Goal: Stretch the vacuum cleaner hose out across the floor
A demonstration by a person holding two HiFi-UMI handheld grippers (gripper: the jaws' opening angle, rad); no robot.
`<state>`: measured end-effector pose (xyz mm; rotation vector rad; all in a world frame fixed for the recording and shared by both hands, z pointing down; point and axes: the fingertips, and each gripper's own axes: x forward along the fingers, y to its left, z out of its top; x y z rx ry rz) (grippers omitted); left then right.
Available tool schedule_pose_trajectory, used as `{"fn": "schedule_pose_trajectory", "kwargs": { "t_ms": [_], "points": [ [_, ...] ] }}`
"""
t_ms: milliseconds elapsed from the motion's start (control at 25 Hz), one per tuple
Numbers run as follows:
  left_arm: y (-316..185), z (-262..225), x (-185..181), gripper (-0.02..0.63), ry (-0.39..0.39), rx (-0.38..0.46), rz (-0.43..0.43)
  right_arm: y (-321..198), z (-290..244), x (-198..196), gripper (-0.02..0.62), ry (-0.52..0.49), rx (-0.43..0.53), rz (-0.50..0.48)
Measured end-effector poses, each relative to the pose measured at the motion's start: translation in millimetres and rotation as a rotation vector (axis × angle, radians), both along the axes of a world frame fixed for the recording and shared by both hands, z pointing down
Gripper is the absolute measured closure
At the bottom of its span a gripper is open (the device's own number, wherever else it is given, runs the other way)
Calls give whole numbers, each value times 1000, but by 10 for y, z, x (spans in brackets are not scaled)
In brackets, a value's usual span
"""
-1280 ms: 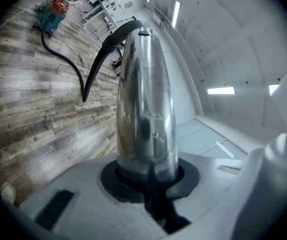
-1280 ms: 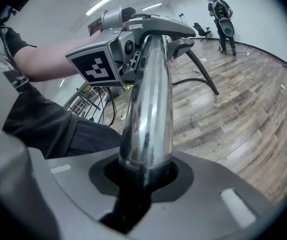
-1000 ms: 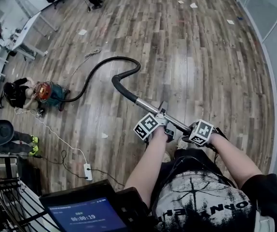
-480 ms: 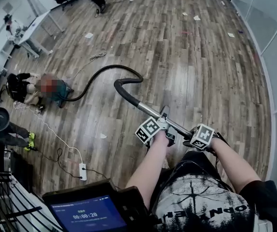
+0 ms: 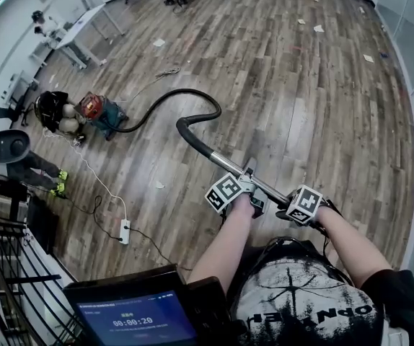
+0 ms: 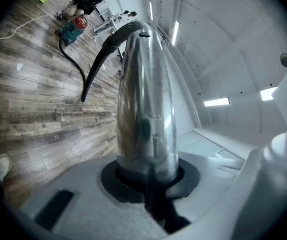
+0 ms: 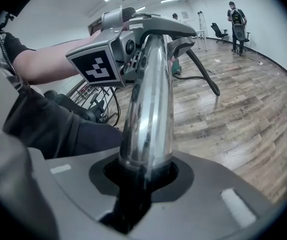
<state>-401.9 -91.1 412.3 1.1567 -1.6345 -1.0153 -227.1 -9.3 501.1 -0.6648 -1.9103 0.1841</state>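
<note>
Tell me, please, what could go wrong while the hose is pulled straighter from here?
The black ribbed hose loops in an S; pulling may kink it or drag the teal canister vacuum into the person beside it. The white power strip and cable lie close on the left: a possible trip.

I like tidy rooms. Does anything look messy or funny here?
Yes. The black hose lies in a loopy S-bend between the vacuum cleaner and the metal tube, not straight. White paper scraps are scattered over the wooden floor.
</note>
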Motion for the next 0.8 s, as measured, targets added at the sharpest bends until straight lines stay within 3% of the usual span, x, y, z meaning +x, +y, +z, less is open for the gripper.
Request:
{"fn": "schedule_pose_trajectory", "kwargs": {
  "t_ms": [280,520,800],
  "points": [
    [4,236,824,556,-2,-70,-47,-56,193,853,494,-6,-53,-62],
    [24,398,1229,555,0,-121,-39,35,309,1259,494,1,-112,-51],
    [152,457,1458,555,13,-90,-22,161,362,1480,494,10,-78,-31]
  ]
}}
